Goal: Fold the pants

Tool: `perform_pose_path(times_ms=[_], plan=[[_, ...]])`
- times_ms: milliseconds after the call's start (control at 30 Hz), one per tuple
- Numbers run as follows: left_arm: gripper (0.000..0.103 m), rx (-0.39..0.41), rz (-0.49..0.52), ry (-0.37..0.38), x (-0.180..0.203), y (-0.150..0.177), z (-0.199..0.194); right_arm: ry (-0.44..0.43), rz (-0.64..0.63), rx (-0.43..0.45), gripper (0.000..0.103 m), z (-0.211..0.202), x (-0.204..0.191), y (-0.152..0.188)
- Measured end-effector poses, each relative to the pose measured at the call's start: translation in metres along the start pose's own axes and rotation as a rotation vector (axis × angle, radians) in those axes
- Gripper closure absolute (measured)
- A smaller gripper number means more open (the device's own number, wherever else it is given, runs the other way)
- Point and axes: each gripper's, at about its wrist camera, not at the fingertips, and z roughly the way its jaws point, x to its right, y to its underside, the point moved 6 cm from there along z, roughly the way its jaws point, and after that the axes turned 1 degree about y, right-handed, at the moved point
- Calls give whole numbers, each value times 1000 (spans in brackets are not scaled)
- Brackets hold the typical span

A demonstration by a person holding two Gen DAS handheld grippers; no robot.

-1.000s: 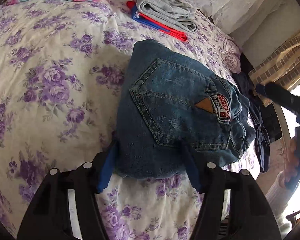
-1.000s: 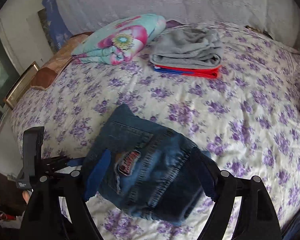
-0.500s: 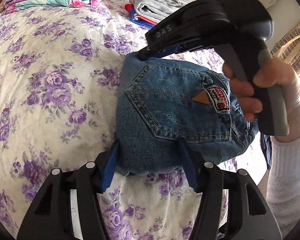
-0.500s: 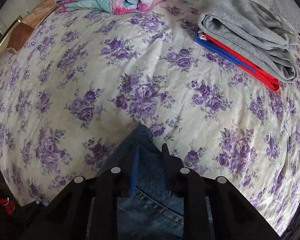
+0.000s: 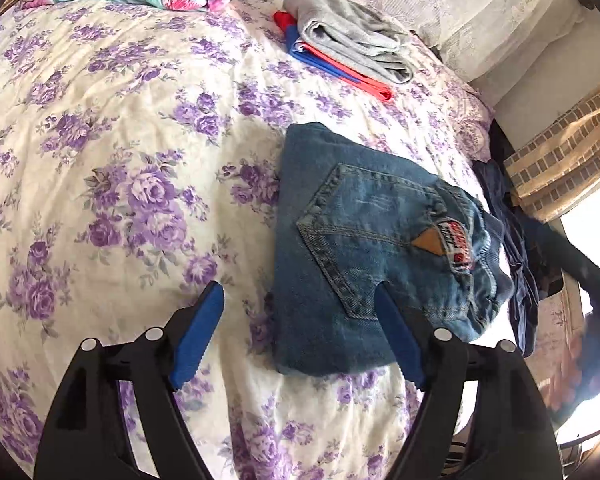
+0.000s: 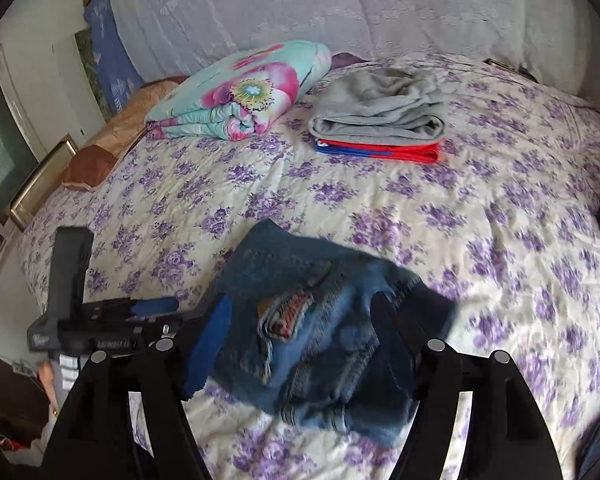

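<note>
One pair of folded jeans (image 5: 364, 256) lies near the bed's (image 5: 100, 128) front edge. Two grippers are up — the left gripper (image 5: 300, 332) spread wide and empty, one finger beside the denim, one over it; the right gripper (image 6: 300, 340) equally wide, holding nothing. One grey folded garment (image 6: 380, 108) tops one red-and-blue garment (image 6: 380, 151) toward the far edge, beside one floral quilt (image 6: 240, 92).

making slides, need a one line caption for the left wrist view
Open left gripper above folded blue denim jeans on a purple floral bedspread.
</note>
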Motion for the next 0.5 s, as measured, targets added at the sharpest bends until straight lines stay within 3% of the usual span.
perform_pose_path(times_ms=[167,233,333,400,500], plan=[[16,-62,-48,88,3,-4,26,2,187,63,30,-37,49,78],[17,-114,-18,183,27,0,34,30,289,75,29,-45,74,97],[14,-90,51,100,46,5,35,12,404,81,28,-47,103,109],[13,-95,34,124,44,4,36,-67,476,76,26,-40,112,109],[13,-140,-29,219,30,4,41,-153,509,29,25,-14,107,101]])
